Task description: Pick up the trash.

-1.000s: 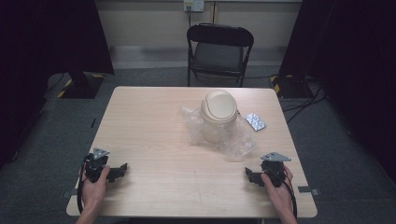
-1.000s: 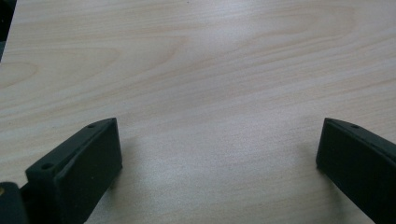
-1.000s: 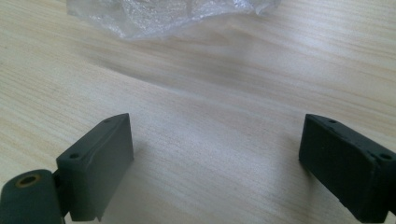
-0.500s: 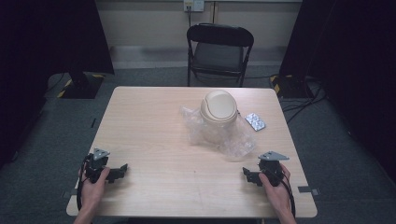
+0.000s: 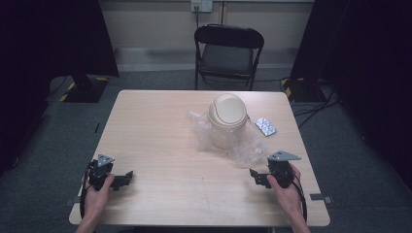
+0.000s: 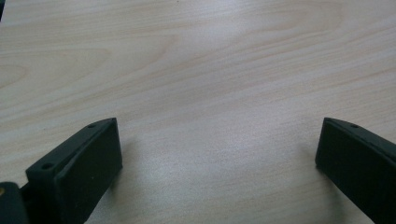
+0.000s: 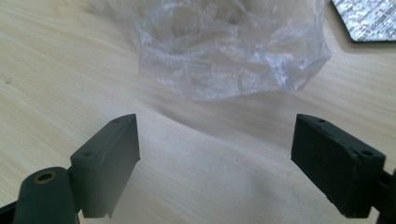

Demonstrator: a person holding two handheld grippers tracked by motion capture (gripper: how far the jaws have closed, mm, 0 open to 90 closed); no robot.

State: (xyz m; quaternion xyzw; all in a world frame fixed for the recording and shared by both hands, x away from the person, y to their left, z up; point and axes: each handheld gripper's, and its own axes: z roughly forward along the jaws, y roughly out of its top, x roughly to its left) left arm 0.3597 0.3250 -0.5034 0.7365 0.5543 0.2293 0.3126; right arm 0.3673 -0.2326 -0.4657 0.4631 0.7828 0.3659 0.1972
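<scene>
While both tools wait with jaws spread wide, the left tool [image 5: 127, 174] sits far from the beige bin [image 5: 227, 110]; the right tool [image 7: 215, 149] faces its clear plastic bag [image 7: 224, 46]. Likely smart: pinch 1 loose bag edge, low against the counter [image 5: 160, 126].

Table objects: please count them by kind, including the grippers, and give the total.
Beige bin with domed lid: 1
Clear plastic bag: 1
Silver blister pack: 1
Grippers: 2, the left gripper and the right gripper, both open
Total: 5
</scene>
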